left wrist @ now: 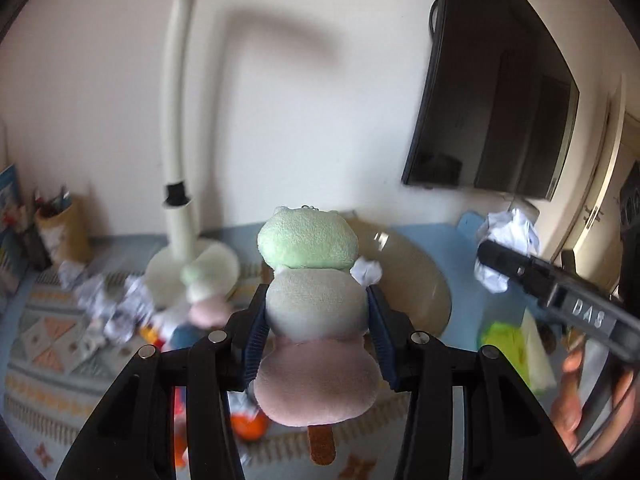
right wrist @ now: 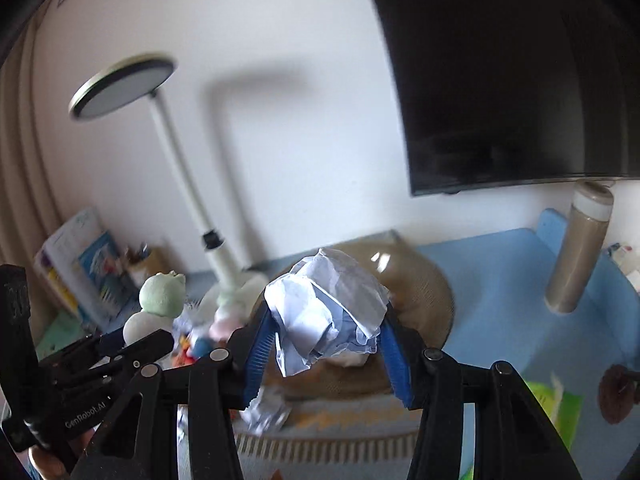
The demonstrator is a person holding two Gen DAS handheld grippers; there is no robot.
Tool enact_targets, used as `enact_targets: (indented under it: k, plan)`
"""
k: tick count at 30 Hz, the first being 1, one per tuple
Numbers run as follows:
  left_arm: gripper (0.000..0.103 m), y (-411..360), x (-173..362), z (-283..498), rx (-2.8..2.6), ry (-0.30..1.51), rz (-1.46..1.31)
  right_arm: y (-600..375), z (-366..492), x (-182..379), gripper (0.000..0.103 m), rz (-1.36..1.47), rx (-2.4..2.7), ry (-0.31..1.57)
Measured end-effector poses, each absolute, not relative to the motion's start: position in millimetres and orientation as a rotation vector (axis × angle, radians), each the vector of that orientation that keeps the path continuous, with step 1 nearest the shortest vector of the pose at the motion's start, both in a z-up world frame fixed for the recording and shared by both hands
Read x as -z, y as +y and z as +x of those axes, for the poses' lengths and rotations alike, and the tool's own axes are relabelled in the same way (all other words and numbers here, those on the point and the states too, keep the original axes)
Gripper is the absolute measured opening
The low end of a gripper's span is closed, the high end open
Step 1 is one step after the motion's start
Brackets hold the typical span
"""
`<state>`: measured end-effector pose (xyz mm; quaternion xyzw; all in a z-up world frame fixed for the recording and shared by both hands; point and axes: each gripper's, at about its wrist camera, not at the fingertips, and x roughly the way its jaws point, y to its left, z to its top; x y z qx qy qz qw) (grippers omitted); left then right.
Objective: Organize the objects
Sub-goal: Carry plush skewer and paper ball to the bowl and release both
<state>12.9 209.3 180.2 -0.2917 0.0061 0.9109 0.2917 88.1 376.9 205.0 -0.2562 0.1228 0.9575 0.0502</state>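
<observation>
Left wrist view: left gripper (left wrist: 316, 332) clamped on plush dango skewer (left wrist: 312, 316) at frame centre, lifted above patterned mat (left wrist: 44, 360); best kept squeezed at the middle ball. Right wrist view: right gripper (right wrist: 326, 344) pinched around crumpled paper ball (right wrist: 326, 312), centre frame, above brown round tray (right wrist: 424, 292); best carried level, grip firm.

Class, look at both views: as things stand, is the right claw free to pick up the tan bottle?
Probably not. The right claw is shut on a crumpled paper ball, so its jaws are occupied; the tan bottle stands apart, upright on the blue surface.
</observation>
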Motion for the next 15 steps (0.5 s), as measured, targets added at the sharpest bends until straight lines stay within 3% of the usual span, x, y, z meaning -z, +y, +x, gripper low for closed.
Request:
enact_targets:
  k: [9,11,13,15]
  plan:
    - [0.045,270.1,-145.5,-42.4,-2.36,0.11,-0.887,406.9,41.2,-185.2,0.052,-0.855,-2.771,0.442]
    - [0.054,276.7,-135.7,-52.2,-2.325,0.109,-0.925,413.1,30.8,-175.7,0.062,-0.895,-2.742,0.46]
    - [0.085,277.6,-129.7,-59.3,-2.306,0.096,-0.968,420.3,24.1,-168.5,0.07,-0.929,-2.713,0.475]
    - [0.09,270.9,-131.1,-60.0,-2.307,0.066,-0.963,428.5,23.3,-165.7,0.07,-0.926,-2.683,0.484]
